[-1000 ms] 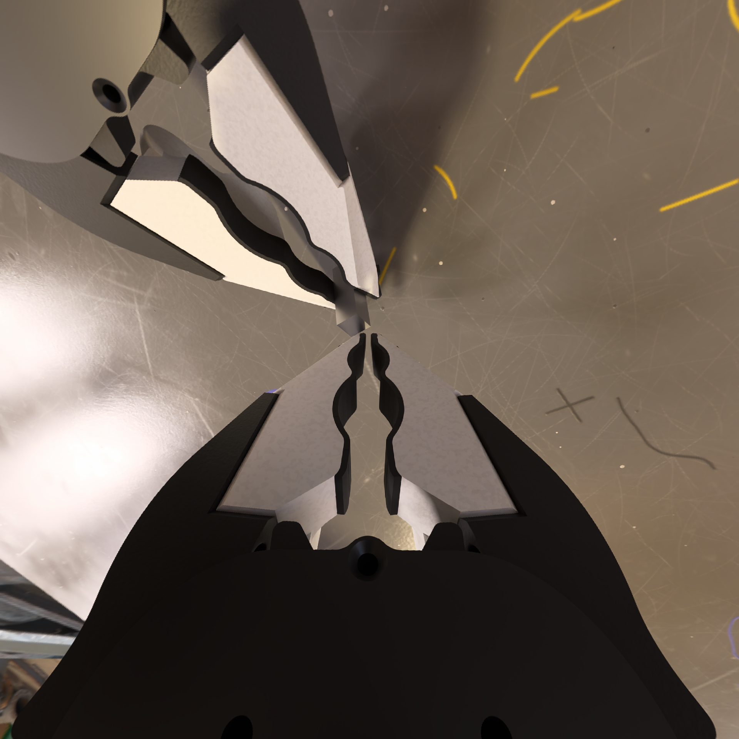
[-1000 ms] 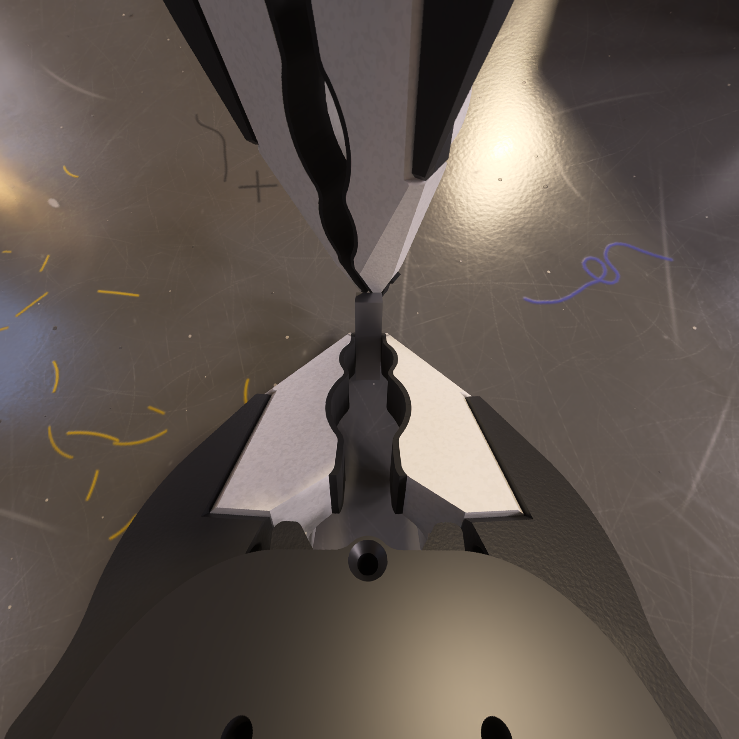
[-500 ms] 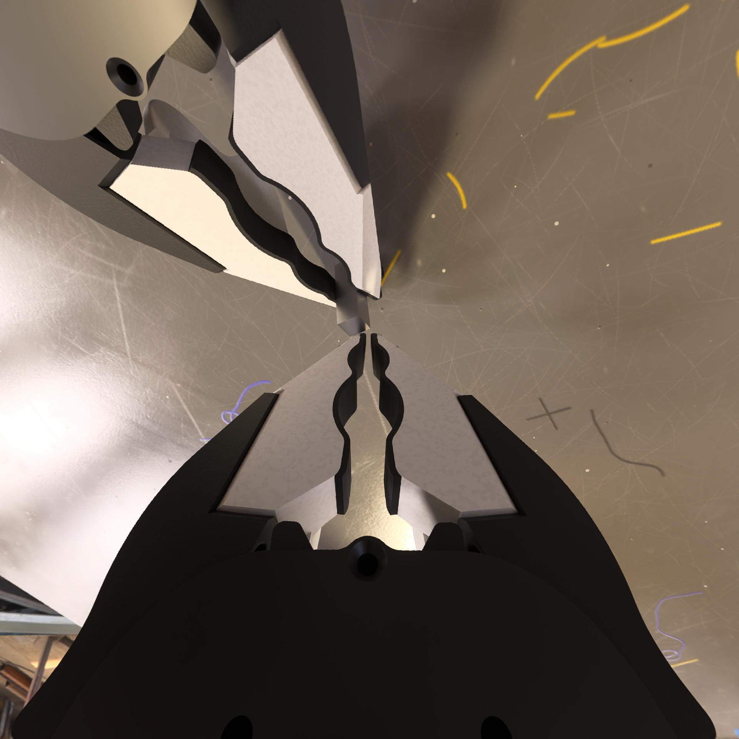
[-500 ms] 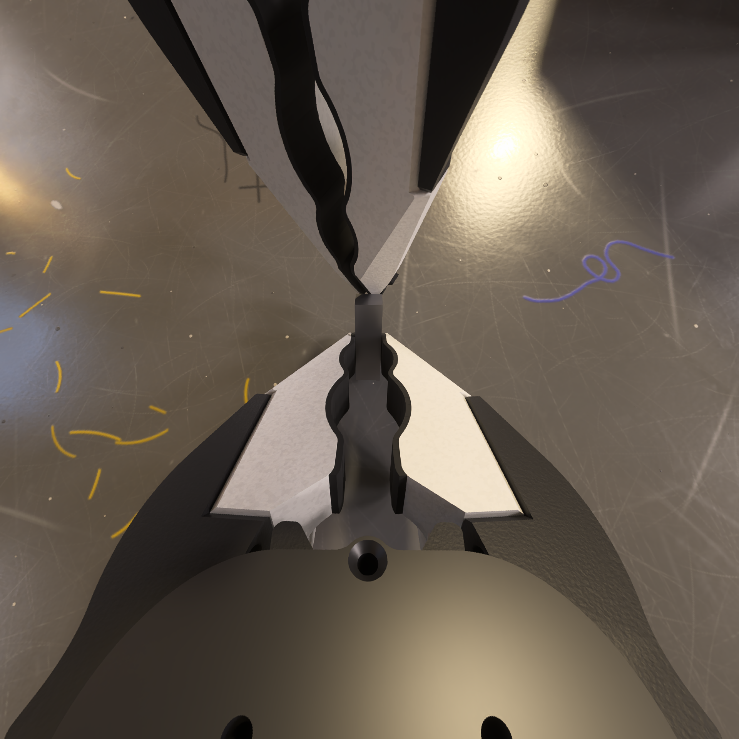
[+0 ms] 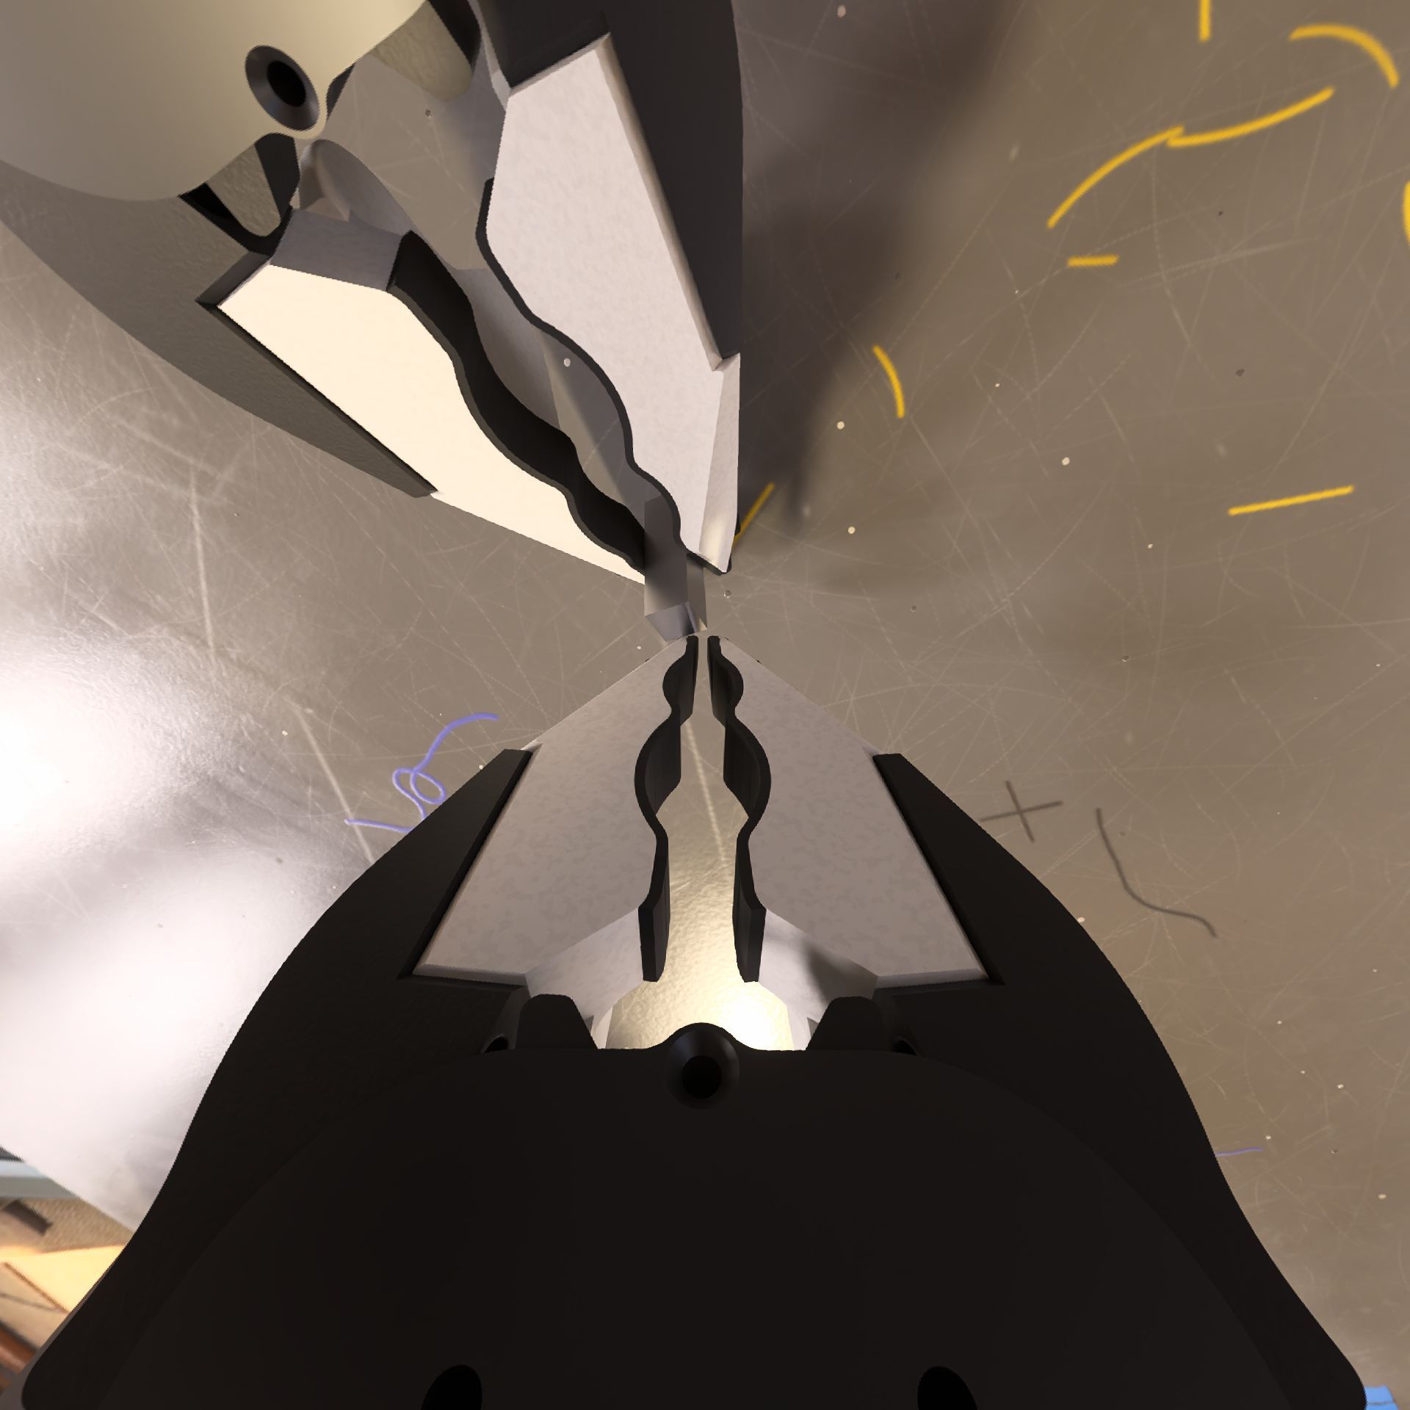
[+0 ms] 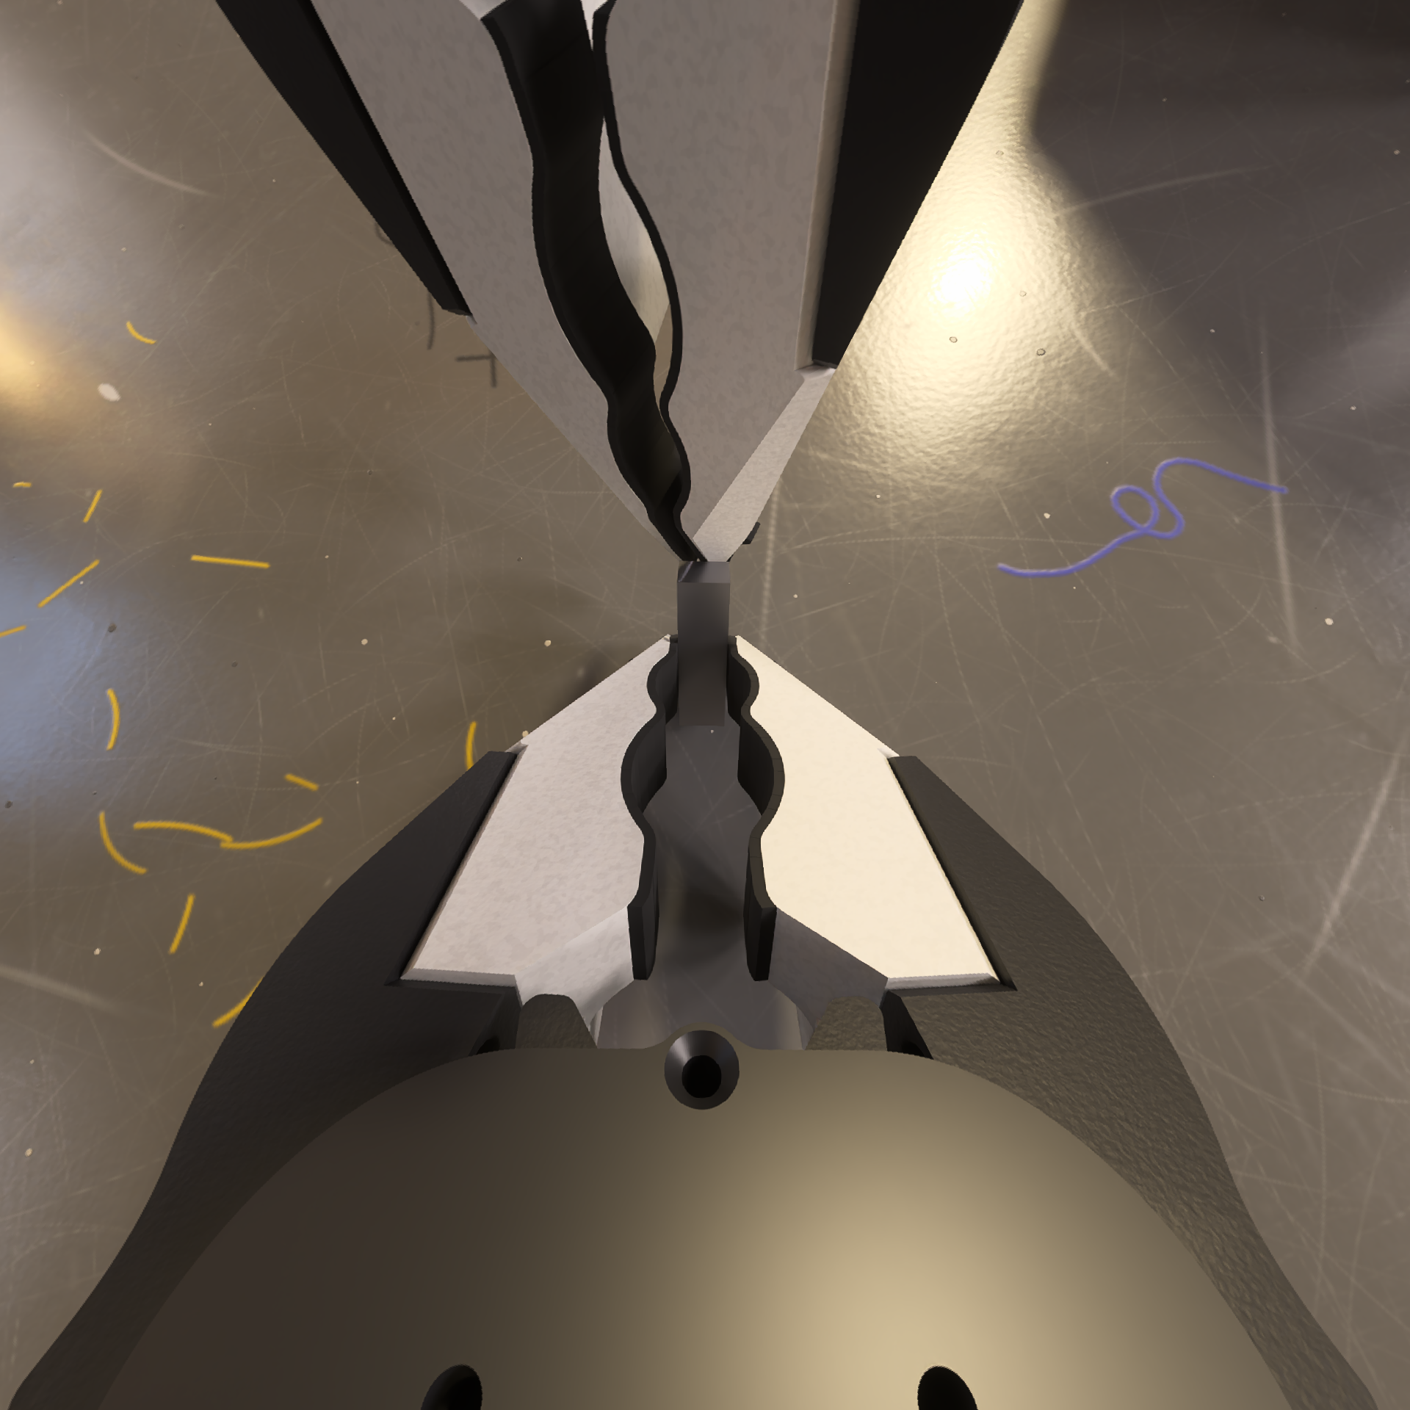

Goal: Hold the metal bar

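The left gripper is almost closed on one end of the metal bar, just ahead of its tips. The right gripper clamps the other end. Keep both squeezes even and level.

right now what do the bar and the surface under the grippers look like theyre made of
The metal bar looks like plain grey steel or aluminium with a dull brushed finish: flat faces, crisp square edges, soft sheen. The table surface looks like worn, glossy sheet metal or a coated top, brownish grey: bright light glare, many fine scratches, and yellow and purple scribbles on it.
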{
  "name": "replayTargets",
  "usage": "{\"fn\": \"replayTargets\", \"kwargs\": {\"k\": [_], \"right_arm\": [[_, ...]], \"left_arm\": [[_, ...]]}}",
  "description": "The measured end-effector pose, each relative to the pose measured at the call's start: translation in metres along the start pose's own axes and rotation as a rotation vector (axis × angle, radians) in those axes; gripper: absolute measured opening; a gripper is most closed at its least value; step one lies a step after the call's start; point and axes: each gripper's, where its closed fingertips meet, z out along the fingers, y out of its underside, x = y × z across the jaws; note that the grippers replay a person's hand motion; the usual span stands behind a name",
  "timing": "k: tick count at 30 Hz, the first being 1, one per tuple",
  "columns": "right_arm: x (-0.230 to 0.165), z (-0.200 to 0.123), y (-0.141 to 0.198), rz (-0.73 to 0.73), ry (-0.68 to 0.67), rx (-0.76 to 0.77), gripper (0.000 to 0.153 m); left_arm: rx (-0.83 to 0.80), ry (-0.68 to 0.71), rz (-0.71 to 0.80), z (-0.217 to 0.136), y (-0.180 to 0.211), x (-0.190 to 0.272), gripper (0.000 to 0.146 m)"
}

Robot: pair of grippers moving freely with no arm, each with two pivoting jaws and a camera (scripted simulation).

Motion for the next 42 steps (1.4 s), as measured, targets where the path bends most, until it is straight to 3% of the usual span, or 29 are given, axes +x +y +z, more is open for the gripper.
{"fn": "replayTargets", "kwargs": {"k": [7,12,17,22,27,31,42], "right_arm": [[0.0,0.0,0.0,0.002,-0.002,0.0,0.011],[-0.0001,-0.0002,0.0001,0.002,-0.002,0.0,0.011],[0.0001,-0.0002,0.0,0.005,-0.004,-0.001,0.011],[0.0,-0.0003,0.0,0.01,-0.008,-0.001,0.011],[0.0001,-0.0004,-0.0001,0.017,-0.013,-0.001,0.011],[-0.0002,-0.0006,0.0,0.014,-0.011,-0.001,0.011],[-0.0002,-0.0007,0.0,0.015,-0.012,-0.001,0.011]], "left_arm": [[-0.034,0.003,0.003,0.0003,0.0005,0.0002,0.002],[-0.124,-0.043,0.089,0.0,0.0014,-0.0006,0.002],[-0.064,-0.013,0.014,0.0017,0.0011,0.0,0.002],[-0.137,-0.002,0.098,0.0011,0.0022,-0.0007,0.002],[-0.085,0.046,0.043,0.0021,0.0015,-0.0002,0.002],[-0.189,0.012,0.14,0.0013,0.0026,-0.0009,0.002],[-0.131,0.015,0.044,0.0022,0.0012,-0.0002,0.002]]}}
